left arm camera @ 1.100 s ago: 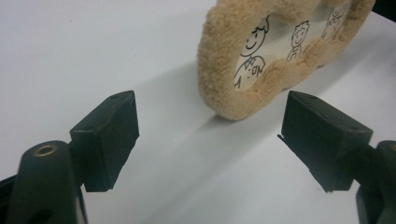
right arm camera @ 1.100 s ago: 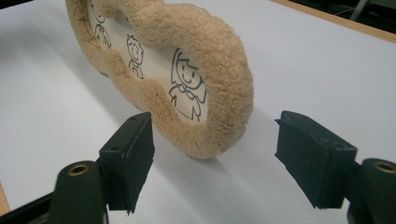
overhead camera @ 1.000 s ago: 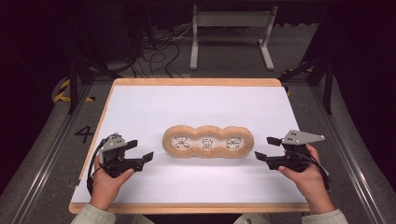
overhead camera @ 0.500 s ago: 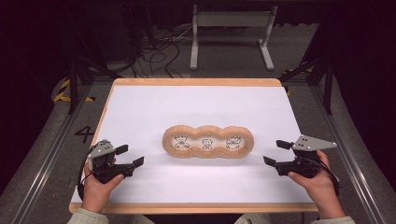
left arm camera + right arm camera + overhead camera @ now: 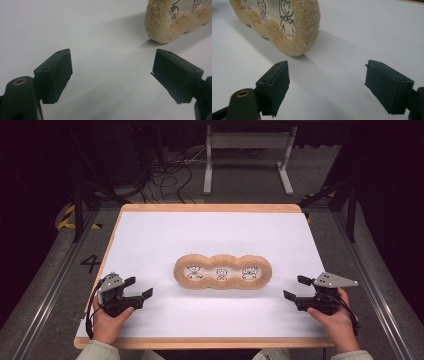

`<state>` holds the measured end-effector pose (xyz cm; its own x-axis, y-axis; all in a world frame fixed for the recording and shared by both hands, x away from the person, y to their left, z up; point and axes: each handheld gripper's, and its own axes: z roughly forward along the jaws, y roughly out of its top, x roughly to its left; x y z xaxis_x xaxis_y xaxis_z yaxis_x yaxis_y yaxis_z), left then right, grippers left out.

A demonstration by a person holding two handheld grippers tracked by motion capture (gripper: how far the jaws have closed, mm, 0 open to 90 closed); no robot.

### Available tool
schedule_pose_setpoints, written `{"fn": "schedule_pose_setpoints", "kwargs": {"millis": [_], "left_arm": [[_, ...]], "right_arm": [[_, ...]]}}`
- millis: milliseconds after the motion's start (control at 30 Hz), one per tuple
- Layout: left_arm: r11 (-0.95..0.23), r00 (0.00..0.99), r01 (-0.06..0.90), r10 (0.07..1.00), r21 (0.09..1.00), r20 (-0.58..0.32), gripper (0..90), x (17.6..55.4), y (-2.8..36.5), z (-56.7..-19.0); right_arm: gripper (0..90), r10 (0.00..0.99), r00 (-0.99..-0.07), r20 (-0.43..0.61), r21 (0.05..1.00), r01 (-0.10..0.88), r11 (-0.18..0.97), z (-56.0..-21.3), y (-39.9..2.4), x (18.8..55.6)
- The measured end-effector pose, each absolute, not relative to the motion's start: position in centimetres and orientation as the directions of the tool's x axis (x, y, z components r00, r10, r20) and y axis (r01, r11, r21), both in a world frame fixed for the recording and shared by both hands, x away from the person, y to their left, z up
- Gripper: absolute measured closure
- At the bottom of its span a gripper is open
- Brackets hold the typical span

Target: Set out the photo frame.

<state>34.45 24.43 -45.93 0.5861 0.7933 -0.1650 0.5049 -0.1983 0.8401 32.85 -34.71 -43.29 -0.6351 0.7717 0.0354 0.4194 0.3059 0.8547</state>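
A tan fleecy frame (image 5: 223, 271) with three round openings is seen lying flat near the middle of the white-topped table (image 5: 210, 235), its long side running parallel to the near edge. A small line drawing of a figure is shown in each opening. The frame is touched by neither gripper.

The left gripper (image 5: 139, 288) is held low over the table close to the near left corner, with its jaws pointed toward the left end of the frame and well apart from it. In the left gripper view the jaws are seen spread wide, with bare white surface between them, and the frame's rounded end (image 5: 175, 20) is seen beyond the jaw at the right of that view.

The right gripper (image 5: 297, 288) is held low near the near right corner, pointed toward the frame's right end and likewise apart from it. Its jaws have just been opening and are seen standing wide, with nothing between them. In the right gripper view the frame's end (image 5: 304, 30) is seen just beyond the jaw at the left of that view.
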Motion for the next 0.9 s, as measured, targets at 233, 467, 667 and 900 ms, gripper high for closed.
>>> {"fn": "schedule_pose_setpoints", "kwargs": {"millis": [233, 467, 667, 900], "left_arm": [[-0.214, 0.582, 0.522, 0.797, 0.826, -0.161, 16.6, 34.8, 24.5, -46.6], [-0.219, 0.586, 0.548, 0.790, 0.807, -0.183, 16.6, 34.9, 23.8, -46.8], [-0.236, 0.580, 0.550, 0.798, 0.801, -0.164, 16.8, 35.0, 23.7, -46.7], [-0.271, 0.578, 0.532, 0.808, 0.802, -0.111, 16.8, 35.0, 23.3, -46.6]], "right_arm": [[18.1, 0.775, -0.630, 0.040, 0.833, 0.449, 0.323, -44.8, -34.6, 33.0], [16.6, 0.779, -0.626, 0.037, 0.813, 0.472, 0.341, -45.4, -34.4, 33.0], [15.4, 0.783, -0.621, 0.039, 0.814, 0.474, 0.335, -45.4, -34.5, 33.1], [15.1, 0.786, -0.617, 0.042, 0.820, 0.471, 0.326, -45.2, -34.5, 33.0]]}}
